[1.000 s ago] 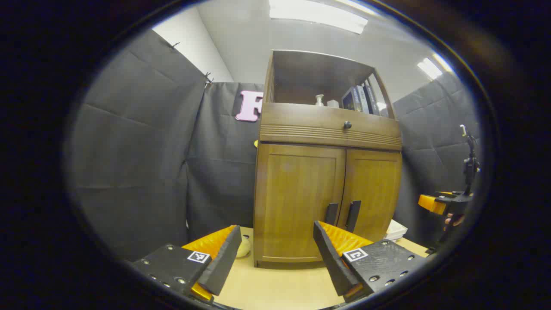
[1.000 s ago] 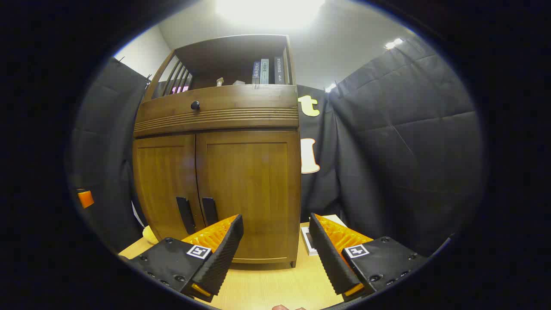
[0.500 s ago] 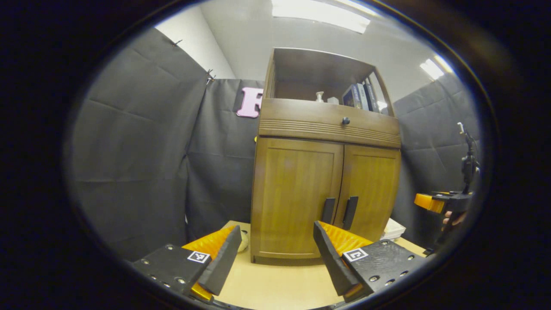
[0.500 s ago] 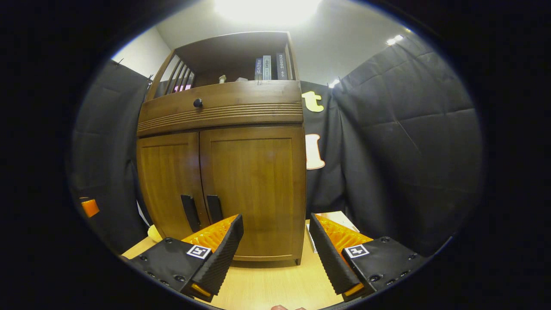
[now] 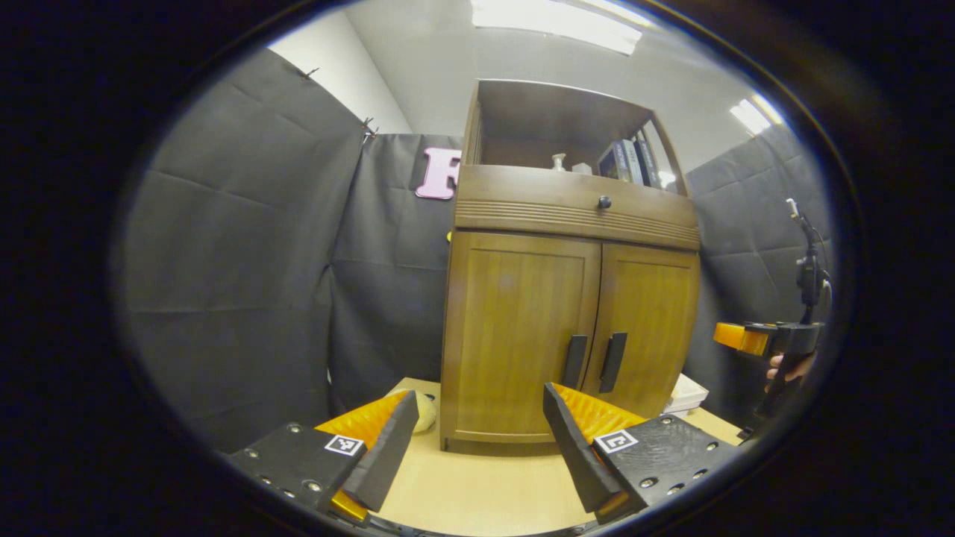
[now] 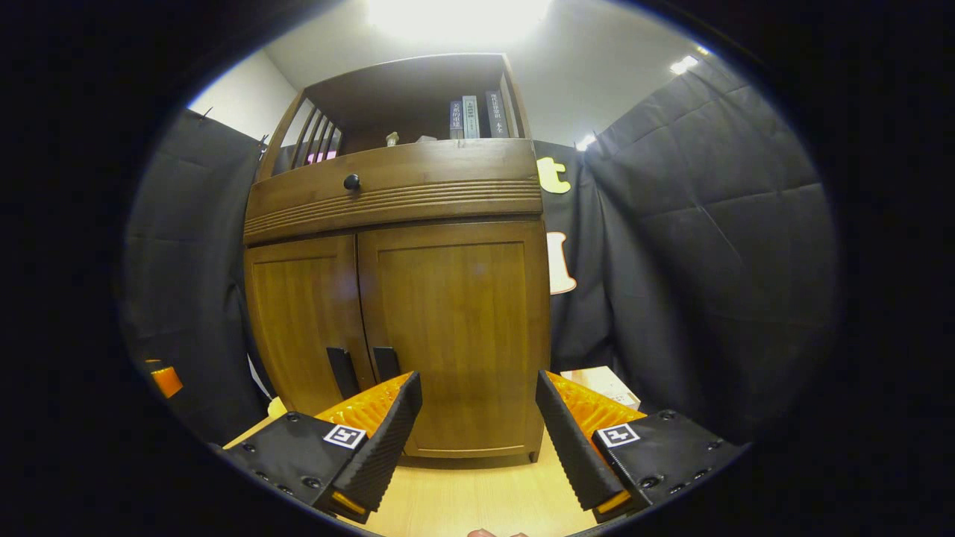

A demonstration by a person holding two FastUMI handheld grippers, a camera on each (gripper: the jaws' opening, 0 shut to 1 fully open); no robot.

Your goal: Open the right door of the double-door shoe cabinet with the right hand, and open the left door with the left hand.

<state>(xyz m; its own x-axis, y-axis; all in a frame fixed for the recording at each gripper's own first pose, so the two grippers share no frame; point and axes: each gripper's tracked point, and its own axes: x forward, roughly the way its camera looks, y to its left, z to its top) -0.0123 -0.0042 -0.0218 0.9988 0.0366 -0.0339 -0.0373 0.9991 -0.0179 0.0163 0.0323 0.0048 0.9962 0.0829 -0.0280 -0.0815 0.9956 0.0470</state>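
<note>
We see the shoe cabinet (image 5: 567, 298) standing upright on the light wooden counter (image 5: 485, 492), against the black cloth wall; in the right gripper view the same shoe cabinet (image 6: 395, 298) rises just ahead of us. Both its doors are shut. In the left gripper view the left door (image 5: 518, 335) takes up the wider share of the front and the right door (image 5: 645, 321) sits beside it; in the right gripper view the right door (image 6: 455, 335) is the nearer one and the left door (image 6: 306, 328) lies beyond it. Above the doors runs a drawer with a small dark knob (image 5: 603, 202), and on the open shelf at the top stand a few books (image 5: 627, 160) and a small bottle (image 5: 558, 162).

Two dark vertical handles meet at the seam: the left handle (image 5: 574, 362) and the right handle (image 5: 612, 362), close together but apart.

Our left gripper (image 5: 477, 432) hovers over the counter short of the cabinet, its fingers spread wide and holding nothing. Our right gripper (image 6: 477, 429) sits likewise before the right door, fingers wide and touching nothing; from the left gripper view we catch it off to the side (image 5: 761, 337), well apart from the cabinet, a hand (image 5: 787, 367) gripping it.

A pale round object (image 5: 424, 412) lies on the counter by the cabinet's left corner, and a flat white box (image 5: 686, 394) lies by its right side
</note>
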